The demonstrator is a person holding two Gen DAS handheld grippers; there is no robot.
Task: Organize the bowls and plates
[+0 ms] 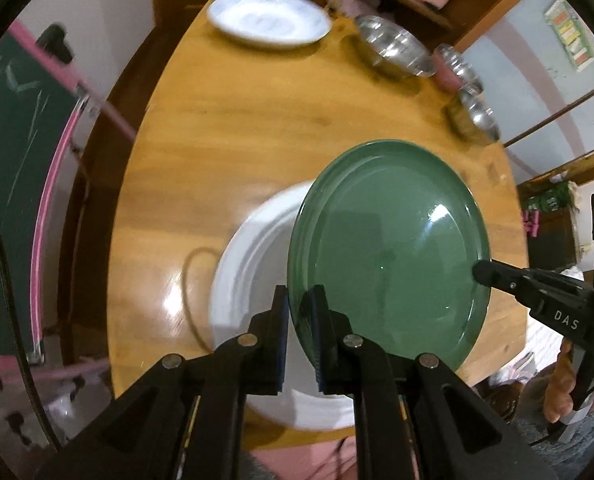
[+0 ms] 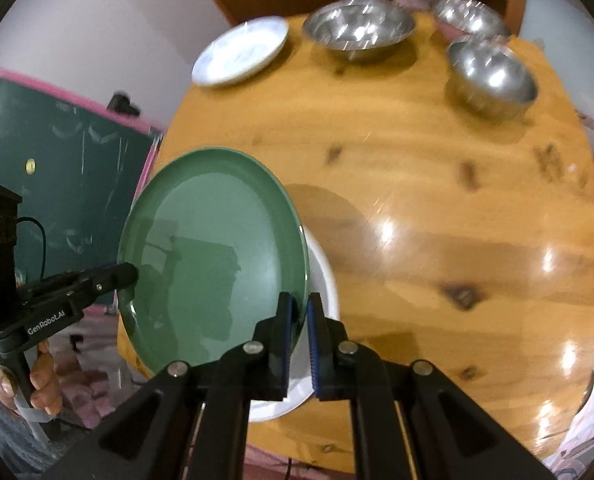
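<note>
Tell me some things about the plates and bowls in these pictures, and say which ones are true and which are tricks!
1. Both grippers hold the green plate by its rim. True: the left gripper and the right gripper each pinch an edge.
2. The green plate lies flat on the table. False: it is lifted above the table, partly over a white plate.
3. There are three shiny metal bowls at the far side of the table. True.
4. The metal bowls are stacked inside each other. False: they stand apart.
5. Another white plate sits at the far end of the table. True.
</note>
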